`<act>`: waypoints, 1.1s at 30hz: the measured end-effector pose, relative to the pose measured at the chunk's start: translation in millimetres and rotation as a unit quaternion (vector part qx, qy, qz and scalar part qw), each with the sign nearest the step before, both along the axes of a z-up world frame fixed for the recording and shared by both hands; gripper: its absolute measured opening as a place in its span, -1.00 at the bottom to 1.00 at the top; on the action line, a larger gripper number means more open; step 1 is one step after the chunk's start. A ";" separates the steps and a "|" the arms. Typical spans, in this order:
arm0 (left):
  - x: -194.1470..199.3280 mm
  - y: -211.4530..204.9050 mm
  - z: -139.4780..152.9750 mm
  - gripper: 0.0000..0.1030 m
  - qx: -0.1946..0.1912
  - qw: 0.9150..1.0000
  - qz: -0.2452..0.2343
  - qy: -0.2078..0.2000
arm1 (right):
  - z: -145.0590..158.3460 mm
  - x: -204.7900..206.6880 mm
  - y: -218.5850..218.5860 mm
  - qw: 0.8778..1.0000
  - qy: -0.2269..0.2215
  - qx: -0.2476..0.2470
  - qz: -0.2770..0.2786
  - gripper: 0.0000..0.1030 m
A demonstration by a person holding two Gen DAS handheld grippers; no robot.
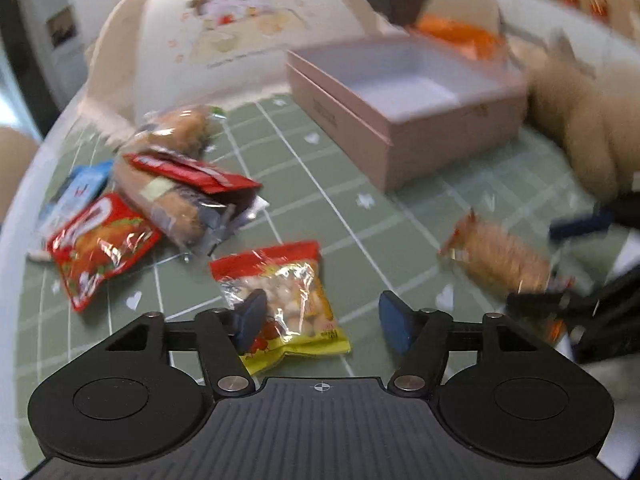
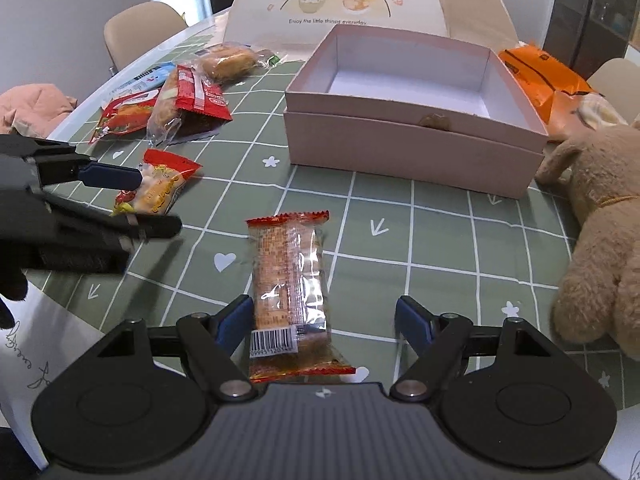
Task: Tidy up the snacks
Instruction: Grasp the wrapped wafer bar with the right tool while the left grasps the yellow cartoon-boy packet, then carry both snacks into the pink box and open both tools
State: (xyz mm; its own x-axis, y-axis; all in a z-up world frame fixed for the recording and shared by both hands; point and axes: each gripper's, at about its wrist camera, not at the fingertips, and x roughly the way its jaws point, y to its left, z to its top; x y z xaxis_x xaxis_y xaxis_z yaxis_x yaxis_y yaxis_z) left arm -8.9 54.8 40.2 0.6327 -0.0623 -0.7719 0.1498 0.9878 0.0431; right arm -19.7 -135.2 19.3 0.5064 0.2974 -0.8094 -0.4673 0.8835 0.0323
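Note:
An empty pink box [image 2: 416, 148] stands on the green checked tablecloth; it also shows in the left wrist view [image 1: 404, 136]. My left gripper [image 1: 324, 322] is open just above a yellow and red bag of snacks [image 1: 280, 300], which also shows in the right wrist view [image 2: 160, 188]. My right gripper [image 2: 324, 326] is open around the near end of an orange-wrapped cracker pack [image 2: 290, 292], also seen in the left wrist view [image 1: 500, 260]. A pile of several snack packets [image 1: 152, 196] lies at the left, also in the right wrist view [image 2: 176, 96].
A plush bear [image 2: 600, 232] sits at the right of the table. An orange bag [image 2: 540, 76] lies behind the box. A white domed food cover [image 2: 360, 0] stands at the back. Chairs stand beyond the table edge.

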 end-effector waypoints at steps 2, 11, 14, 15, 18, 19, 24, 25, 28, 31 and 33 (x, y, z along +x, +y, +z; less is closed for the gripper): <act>-1.1 9.3 4.7 0.24 -0.002 0.999 0.035 -0.012 | 0.5 0.3 2.3 1.000 -0.005 -0.001 0.003 0.53; 21.9 21.6 -6.0 0.25 -0.031 0.995 0.080 0.043 | -6.5 15.2 31.6 1.000 -0.001 -0.010 0.028 0.44; 23.8 21.0 -11.8 0.26 -0.021 0.995 0.080 0.047 | -3.3 11.9 35.5 0.999 -0.007 -0.015 0.047 -0.23; 23.4 22.3 -12.2 0.26 -0.025 0.995 0.081 0.045 | -1.3 9.8 36.1 0.998 -0.008 -0.020 0.054 -0.29; 18.9 28.6 -8.2 0.19 -0.058 0.995 0.079 0.036 | 6.5 5.0 28.8 0.998 -0.004 -0.017 0.059 -0.32; 14.8 29.1 -4.4 0.17 -0.070 0.995 0.071 0.026 | 10.4 4.0 23.6 0.998 -0.003 -0.010 0.057 -0.33; 6.5 10.1 28.8 0.16 -0.101 0.995 0.009 -0.023 | 44.5 4.6 -18.2 0.999 -0.015 0.040 0.008 -0.33; 9.4 5.9 38.4 0.16 -0.110 0.993 0.001 -0.037 | 54.2 7.5 -28.7 0.998 -0.019 0.053 -0.008 -0.33; 30.8 -8.6 76.9 0.16 -0.144 0.984 -0.024 -0.106 | 80.8 16.3 -54.4 0.995 -0.031 0.088 -0.045 -0.33; 68.5 -20.1 102.5 0.17 -0.178 0.971 -0.038 -0.155 | 102.4 24.7 -67.7 0.991 -0.050 0.107 -0.066 -0.33; 111.0 -25.7 97.1 0.20 -0.208 0.967 -0.035 -0.140 | 111.9 32.0 -67.7 0.990 -0.062 0.104 -0.078 -0.32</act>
State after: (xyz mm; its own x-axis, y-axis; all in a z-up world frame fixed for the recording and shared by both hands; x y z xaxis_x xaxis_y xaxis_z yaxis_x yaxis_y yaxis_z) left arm 102.1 29.0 137.3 0.7964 -0.3807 -0.4700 0.2567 0.9163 -0.3073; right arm 12.3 -202.8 131.2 0.6507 0.3615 -0.6678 -0.3382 0.9253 0.1714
